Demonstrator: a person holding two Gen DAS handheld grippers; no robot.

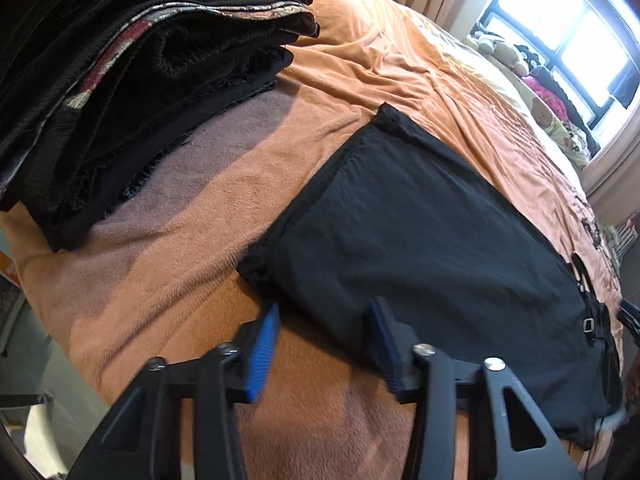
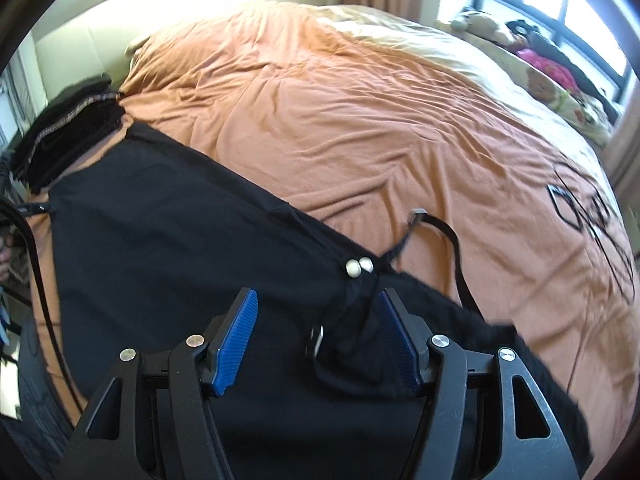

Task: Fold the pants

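Note:
Black pants (image 1: 424, 232) lie flat on the orange bedspread (image 1: 360, 64), cuffs toward the left wrist view, waist toward the right. My left gripper (image 1: 324, 320) is open, its blue pads (image 1: 262, 352) straddling the near edge of the pant leg by the cuff. In the right wrist view the pants (image 2: 180, 248) spread across the bed; my right gripper (image 2: 316, 320) is open over the waist end, with a drawstring with white beads (image 2: 359, 267) and a black strap with a buckle (image 2: 440, 224) just beyond it.
A stack of folded dark clothes (image 1: 132, 80) sits on the bed to the left, also in the right wrist view (image 2: 68, 132). Stuffed toys (image 1: 548, 92) line the window sill at the far side. The bed's near edge drops off at lower left.

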